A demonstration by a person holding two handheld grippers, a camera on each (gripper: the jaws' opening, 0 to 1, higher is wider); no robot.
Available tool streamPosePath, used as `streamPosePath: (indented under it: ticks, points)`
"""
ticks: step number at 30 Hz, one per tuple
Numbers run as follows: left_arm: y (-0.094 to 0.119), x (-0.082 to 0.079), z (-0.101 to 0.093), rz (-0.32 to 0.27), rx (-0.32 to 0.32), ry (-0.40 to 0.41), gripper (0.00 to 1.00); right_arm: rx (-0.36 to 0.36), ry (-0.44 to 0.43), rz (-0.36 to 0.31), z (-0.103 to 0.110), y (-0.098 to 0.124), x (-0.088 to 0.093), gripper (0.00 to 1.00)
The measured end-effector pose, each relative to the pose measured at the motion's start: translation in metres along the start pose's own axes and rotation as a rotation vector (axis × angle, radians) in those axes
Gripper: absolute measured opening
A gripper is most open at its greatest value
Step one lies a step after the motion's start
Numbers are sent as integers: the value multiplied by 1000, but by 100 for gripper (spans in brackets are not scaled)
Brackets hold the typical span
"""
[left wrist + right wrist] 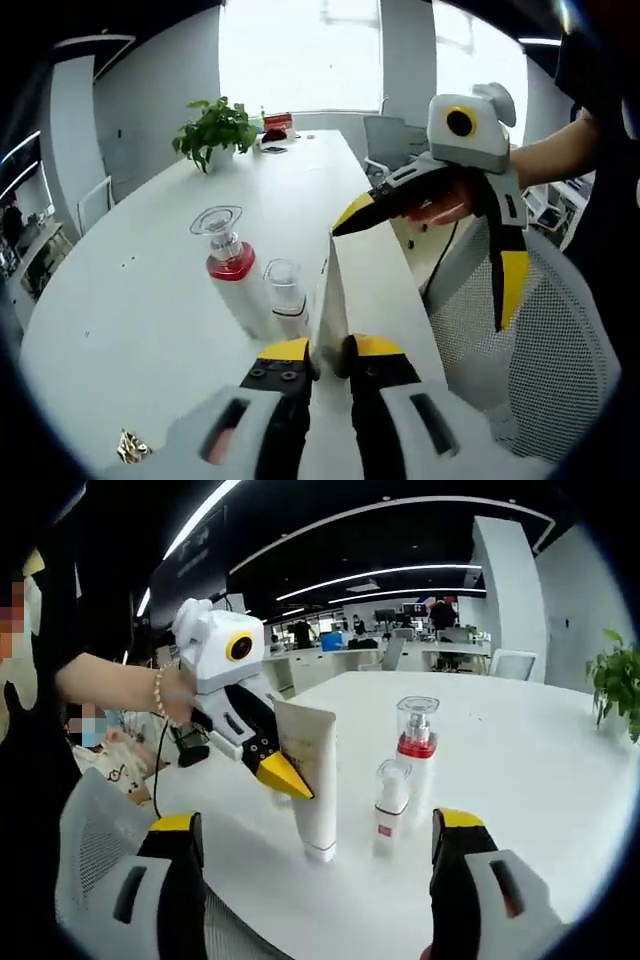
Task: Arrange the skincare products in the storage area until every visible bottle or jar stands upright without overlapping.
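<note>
Left gripper (330, 362) fingers clenched on white tube (312, 780), right gripper (318, 842) fingers spread wide, two pump bottles upright on table (520, 770), potted plant (212, 130) behind.

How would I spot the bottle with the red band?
Start at the big white table, near the edge by the mesh chair. Three skincare items stand there together. It is the tall white pump bottle, the only one with a red collar under a clear cap, beside the smaller white bottle and the flat white tube.

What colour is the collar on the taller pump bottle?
Red, on the taller pump bottle; clearest in the right gripper view.
</note>
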State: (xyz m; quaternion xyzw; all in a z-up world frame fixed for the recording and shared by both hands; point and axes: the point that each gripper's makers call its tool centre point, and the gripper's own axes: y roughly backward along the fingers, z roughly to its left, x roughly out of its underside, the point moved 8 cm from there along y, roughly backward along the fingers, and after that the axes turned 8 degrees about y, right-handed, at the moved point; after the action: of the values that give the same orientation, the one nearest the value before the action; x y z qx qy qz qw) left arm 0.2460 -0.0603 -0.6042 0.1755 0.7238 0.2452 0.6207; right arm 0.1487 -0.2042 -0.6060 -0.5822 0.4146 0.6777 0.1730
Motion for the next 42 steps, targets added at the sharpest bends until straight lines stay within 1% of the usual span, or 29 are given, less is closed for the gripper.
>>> streamPosePath:
  ticks: [3, 7, 10, 12, 18, 23, 26, 30, 36, 42]
  points:
    - [-2, 0, 0, -14, -4, -23, 13, 7, 4, 10, 0, -1, 2, 95]
    - [-5, -2, 6, -29, -19, -45, 13, 18, 5, 16, 0, -1, 4, 94]
    - [-6, -2, 16, -38, -27, -49, 13, 31, 1, 14, -1, 0, 3, 93]
    - [-8, -4, 17, -47, -30, -55, 13, 37, -1, 11, -1, 1, 3, 93]
    - [-11, -9, 35, -67, -41, -82, 13, 46, -6, 7, -2, 2, 3, 94]
    - [-11, -12, 44, -77, -52, -81, 14, 54, -13, 6, -3, 2, 3, 96]
    - [-12, -13, 54, -82, -58, -81, 14, 58, -14, 5, -3, 2, 2, 96]
    - [-13, -15, 62, -85, -56, -82, 14, 62, -12, 7, -3, 3, 2, 96]
    - [-14, -17, 63, -89, -58, -84, 14, 66, -10, 8, -4, 3, 2, 96]
    - [-16, -20, 69, -86, -57, -88, 15, 67, -10, 5, -3, 4, 2, 97]
